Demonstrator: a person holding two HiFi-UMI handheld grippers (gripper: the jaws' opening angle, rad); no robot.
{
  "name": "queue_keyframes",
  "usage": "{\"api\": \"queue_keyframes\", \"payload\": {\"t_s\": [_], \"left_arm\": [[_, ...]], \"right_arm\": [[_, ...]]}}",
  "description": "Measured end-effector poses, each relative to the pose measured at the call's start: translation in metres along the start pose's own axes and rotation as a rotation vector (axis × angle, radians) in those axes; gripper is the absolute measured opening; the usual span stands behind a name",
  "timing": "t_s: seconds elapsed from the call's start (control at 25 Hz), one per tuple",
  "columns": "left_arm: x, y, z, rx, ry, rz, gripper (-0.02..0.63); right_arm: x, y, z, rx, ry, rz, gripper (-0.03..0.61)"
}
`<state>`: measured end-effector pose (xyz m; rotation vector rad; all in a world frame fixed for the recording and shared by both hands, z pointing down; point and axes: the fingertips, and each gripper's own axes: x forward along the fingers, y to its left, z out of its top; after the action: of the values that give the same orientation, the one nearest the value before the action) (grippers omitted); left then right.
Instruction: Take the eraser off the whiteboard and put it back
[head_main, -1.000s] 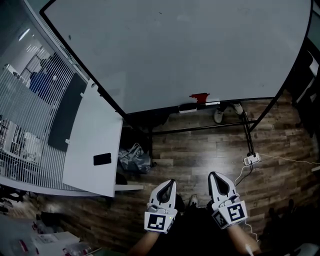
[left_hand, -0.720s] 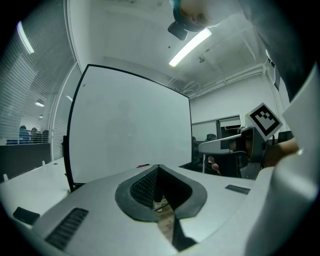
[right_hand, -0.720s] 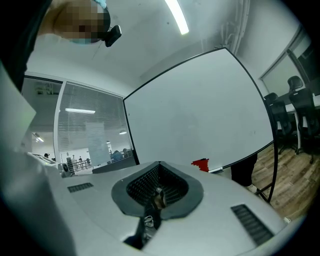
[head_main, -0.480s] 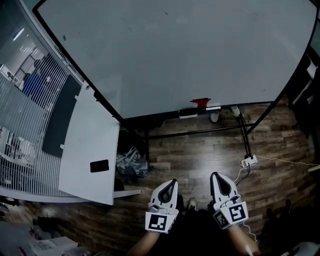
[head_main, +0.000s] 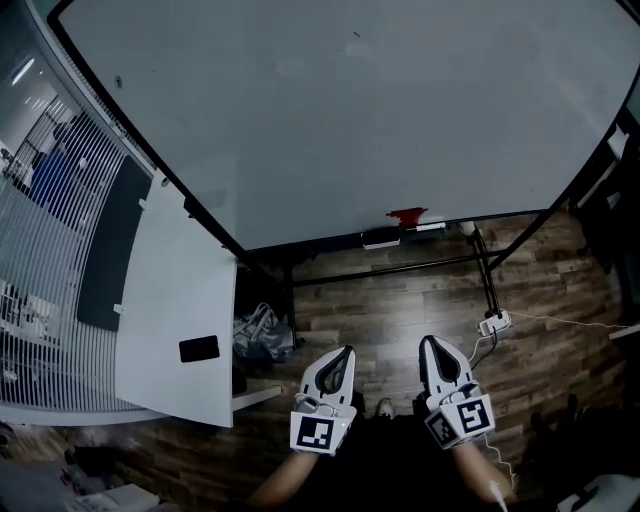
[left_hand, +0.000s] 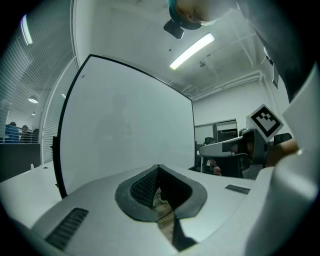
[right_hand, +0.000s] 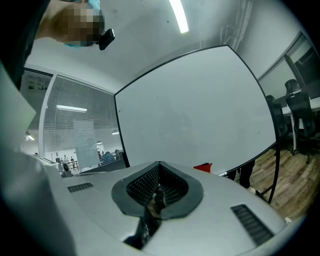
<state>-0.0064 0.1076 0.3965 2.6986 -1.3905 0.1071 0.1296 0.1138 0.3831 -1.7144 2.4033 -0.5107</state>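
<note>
Grey slatted blinds (head_main: 40, 250) fill the far left, and beside them a white panel (head_main: 175, 300) leans out from the edge of the whiteboard (head_main: 350, 120). Below the panel's corner a bag (head_main: 262, 332) sits slumped on the plank floor (head_main: 400, 300). Its mouth is crumpled, so I cannot tell what is in it.

My left gripper (head_main: 338, 358) is low in the head view and points toward the board. Its jaws are pressed together with nothing between them; in its own view only a sliver of floor shows behind the pads. I judge it is along for the ride, kept tucked in so that it does not get in the way.

The red eraser (head_main: 406, 216) is on the board's bottom edge, well ahead of both tools and untouched. Just under it the tray (head_main: 372, 240) holds what looks like a marker, though it is too small for me to be sure. I read the eraser as stuck to the board face just above that tray, where a hand can easily reach it.

My right gripper (head_main: 434, 350) lies beside the left one, also closed tight on nothing, and roughly in line with the eraser. It is likely the one to make the grab, and it must spread first. Further right a power strip (head_main: 495, 322) lies on the floor by the stand's leg.
</note>
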Motion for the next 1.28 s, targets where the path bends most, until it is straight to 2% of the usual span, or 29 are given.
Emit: {"api": "queue_keyframes", "payload": {"t_s": [0.44,0.72,0.88,1.28], "left_arm": [[0.029,0.023,0.004,-0.011,-0.009,-0.055,0.006],[0.040,0.044,0.006,-0.022,-0.022,-0.059,0.006],[0.038,0.052,0.005,-0.020,-0.027,-0.079,0.006],[0.028,0.069,-0.003,-0.034,-0.025,-0.128,0.006]], "right_arm": [[0.038,-0.008,-0.007,-0.010,0.040,-0.069,0.015],[0.060,-0.006,-0.006,-0.009,0.031,-0.088,0.015],[0.071,0.005,-0.003,0.028,-0.003,-0.078,0.015],[0.076,0.021,-0.014,0.004,-0.008,-0.133,0.015]]}}
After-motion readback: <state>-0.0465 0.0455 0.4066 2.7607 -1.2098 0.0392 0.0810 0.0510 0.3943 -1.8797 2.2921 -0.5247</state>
